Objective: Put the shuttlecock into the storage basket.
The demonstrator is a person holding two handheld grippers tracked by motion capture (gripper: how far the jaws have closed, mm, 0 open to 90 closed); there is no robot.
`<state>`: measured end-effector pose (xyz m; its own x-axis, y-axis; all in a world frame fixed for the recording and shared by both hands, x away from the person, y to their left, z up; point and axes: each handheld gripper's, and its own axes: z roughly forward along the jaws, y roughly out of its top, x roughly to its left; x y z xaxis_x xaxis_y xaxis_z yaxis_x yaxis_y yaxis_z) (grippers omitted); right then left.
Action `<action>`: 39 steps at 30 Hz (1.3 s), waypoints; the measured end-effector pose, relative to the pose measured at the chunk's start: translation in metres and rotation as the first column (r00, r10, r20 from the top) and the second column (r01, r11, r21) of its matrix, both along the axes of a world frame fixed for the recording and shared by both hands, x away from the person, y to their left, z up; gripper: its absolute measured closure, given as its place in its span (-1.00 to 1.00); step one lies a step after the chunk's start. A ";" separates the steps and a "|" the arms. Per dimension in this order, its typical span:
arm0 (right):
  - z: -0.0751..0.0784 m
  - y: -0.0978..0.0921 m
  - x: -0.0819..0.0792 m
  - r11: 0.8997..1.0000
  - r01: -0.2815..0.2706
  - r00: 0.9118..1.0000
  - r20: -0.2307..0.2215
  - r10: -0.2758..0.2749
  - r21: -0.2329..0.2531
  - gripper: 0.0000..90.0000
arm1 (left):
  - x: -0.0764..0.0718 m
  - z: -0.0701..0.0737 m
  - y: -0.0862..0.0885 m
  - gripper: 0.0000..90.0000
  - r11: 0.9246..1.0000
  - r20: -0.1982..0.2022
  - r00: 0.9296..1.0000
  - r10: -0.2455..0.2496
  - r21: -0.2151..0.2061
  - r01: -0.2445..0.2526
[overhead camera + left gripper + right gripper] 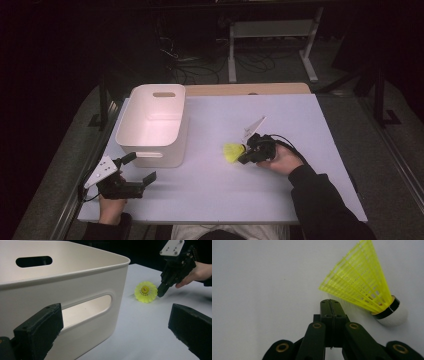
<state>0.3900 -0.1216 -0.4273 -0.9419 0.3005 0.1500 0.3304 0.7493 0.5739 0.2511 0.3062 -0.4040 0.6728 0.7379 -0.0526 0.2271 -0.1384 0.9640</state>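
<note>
A yellow shuttlecock [231,151] with a white cork lies on its side on the white table [250,195], right of a white plastic bin [160,159]. My right gripper [243,159] rests just right of it, jaws shut with nothing between them. In the right gripper view the shuttlecock [362,282] lies beside the closed tips [329,303], not in them. My left gripper [140,168] stands open at the bin's near side. From the left gripper view the bin [82,282], the shuttlecock [146,292] and the right gripper [160,293] appear beyond my open left gripper [116,330].
The bin is empty, with handle slots [85,306] in its end walls. A wooden strip [247,89] runs along the table's far edge. A metal stand [272,30] and cables [200,70] lie on the dark floor beyond.
</note>
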 end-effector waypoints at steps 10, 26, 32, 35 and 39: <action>-0.002 0.000 0.009 1.000 0.017 1.000 -0.003 -0.017 0.015 0.97 | 0.001 0.000 -0.001 -1.00 1.000 -0.003 1.000 -0.004 -0.002 0.004; -0.008 0.011 0.024 0.999 0.032 0.999 0.007 -0.032 0.008 0.97 | 0.000 0.000 -0.001 -1.00 1.000 -0.004 1.000 -0.008 -0.003 0.008; -0.009 0.011 0.030 0.999 0.043 0.999 0.010 -0.043 0.007 0.97 | 0.000 0.000 -0.001 -1.00 1.000 -0.005 1.000 -0.008 -0.002 0.008; -0.008 0.011 0.032 0.999 0.051 0.999 0.014 -0.052 0.018 0.97 | 0.000 0.000 -0.001 -1.00 1.000 -0.005 1.000 -0.007 -0.002 0.007; -0.007 0.013 0.035 0.998 0.060 0.998 0.016 -0.061 0.020 0.97 | 0.000 0.000 -0.001 -1.00 1.000 -0.004 1.000 -0.008 -0.004 0.008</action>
<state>0.4245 -0.1088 -0.4345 -0.9245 0.3543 0.1405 0.3650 0.7169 0.5940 0.2508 0.3055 -0.4041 0.6783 0.7325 -0.0583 0.2303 -0.1366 0.9635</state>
